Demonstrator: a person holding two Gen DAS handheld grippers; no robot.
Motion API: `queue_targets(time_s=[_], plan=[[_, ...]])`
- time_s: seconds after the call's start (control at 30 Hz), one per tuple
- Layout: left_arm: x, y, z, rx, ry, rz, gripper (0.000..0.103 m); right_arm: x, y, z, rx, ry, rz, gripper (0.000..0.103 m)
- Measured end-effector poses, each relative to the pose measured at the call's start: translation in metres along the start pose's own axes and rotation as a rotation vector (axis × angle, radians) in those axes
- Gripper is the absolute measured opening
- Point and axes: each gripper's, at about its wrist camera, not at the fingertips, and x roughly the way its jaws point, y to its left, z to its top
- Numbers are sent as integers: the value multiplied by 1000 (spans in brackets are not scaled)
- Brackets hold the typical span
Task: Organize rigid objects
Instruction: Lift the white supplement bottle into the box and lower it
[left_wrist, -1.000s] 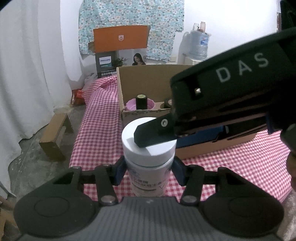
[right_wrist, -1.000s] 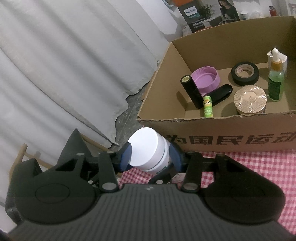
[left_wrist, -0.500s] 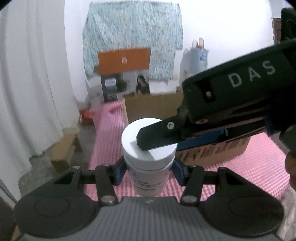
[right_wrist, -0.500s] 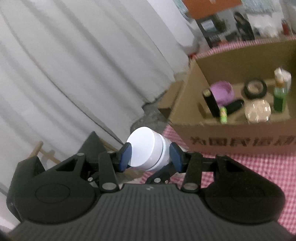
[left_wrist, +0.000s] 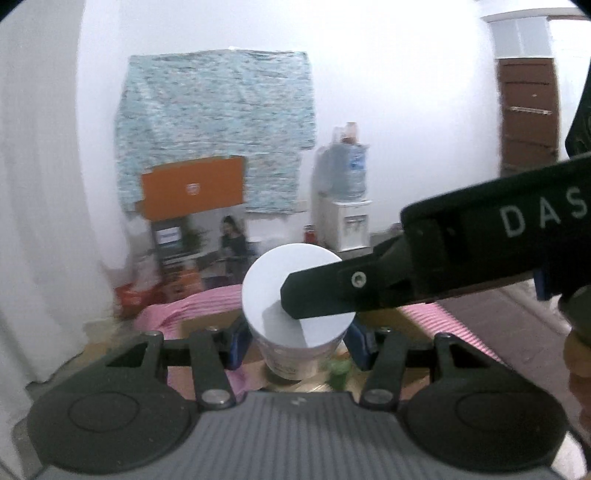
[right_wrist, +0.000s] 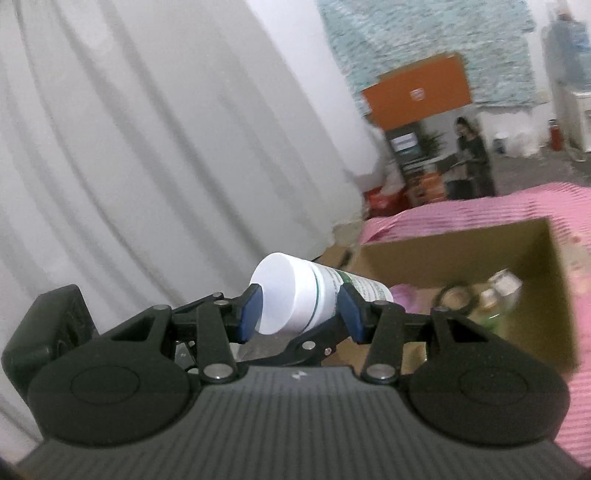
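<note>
A white bottle (left_wrist: 295, 295) with a white cap and a green-printed label hangs in the air, held by both grippers at once. My left gripper (left_wrist: 298, 347) is shut on the bottle's body just under the cap. My right gripper (right_wrist: 300, 314) is shut on the white bottle (right_wrist: 291, 295) around its cap end, and the bottle lies tilted across that view. One black finger (left_wrist: 321, 291) of the right gripper crosses the cap in the left wrist view. The open cardboard box (right_wrist: 461, 251) lies below and beyond the bottle.
The box holds a black tape ring (right_wrist: 454, 299), a green bottle (right_wrist: 495, 306) and other blurred items. It stands on a pink checked tablecloth (right_wrist: 443, 218). A white curtain (right_wrist: 147, 147) hangs at the left. A water dispenser (left_wrist: 347, 221) and an orange carton (left_wrist: 192, 192) stand at the far wall.
Both grippers have risen together with the white bottle between them. The box and tablecloth have dropped low in both views, and the far wall now fills the picture.
</note>
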Motion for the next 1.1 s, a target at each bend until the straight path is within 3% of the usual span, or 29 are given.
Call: queue_targets(time_s=[0.23, 0.57, 1.1], plan=[[73, -33, 9, -39, 87, -137, 54, -14, -77, 20, 99, 3, -100, 45], [146, -55, -26, -41, 266, -208, 54, 0, -173, -16, 268, 67, -153, 45], [175, -69, -56, -37, 412, -223, 54, 40, -202, -34, 312, 164, -198, 52]])
